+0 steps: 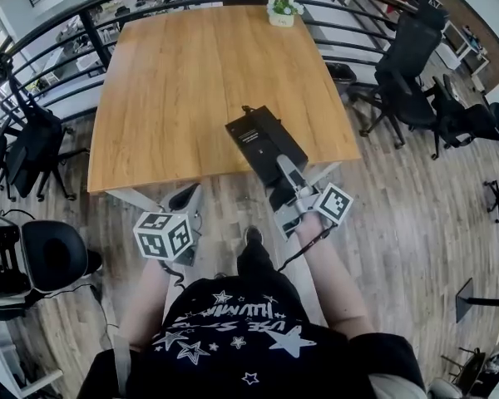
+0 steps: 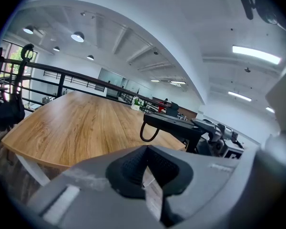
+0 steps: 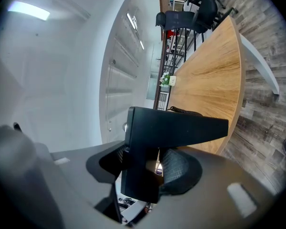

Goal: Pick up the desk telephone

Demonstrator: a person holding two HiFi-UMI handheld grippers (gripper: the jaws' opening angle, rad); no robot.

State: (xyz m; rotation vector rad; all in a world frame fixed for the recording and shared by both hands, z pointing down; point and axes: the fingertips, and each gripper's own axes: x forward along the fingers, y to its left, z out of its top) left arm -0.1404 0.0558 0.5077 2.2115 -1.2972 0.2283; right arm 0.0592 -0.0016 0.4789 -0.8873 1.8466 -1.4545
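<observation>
The black desk telephone (image 1: 264,142) hangs in the air over the front edge of the wooden table (image 1: 183,81), with its coiled cord looping underneath (image 2: 148,132). My right gripper (image 1: 288,175) is shut on the phone's near end; in the right gripper view the phone (image 3: 171,128) fills the gap between the mesh pads (image 3: 178,168). My left gripper (image 1: 185,199) floats below the table's front edge, left of the phone, shut on nothing (image 2: 145,175). From the left gripper view the phone (image 2: 174,124) shows side-on, held off the table (image 2: 76,123).
A small white plant pot (image 1: 281,11) stands at the table's far edge. A curved black railing (image 1: 66,23) runs behind the table. Black office chairs stand at the right (image 1: 407,65) and at the left (image 1: 25,148); another chair (image 1: 54,256) is near my left side.
</observation>
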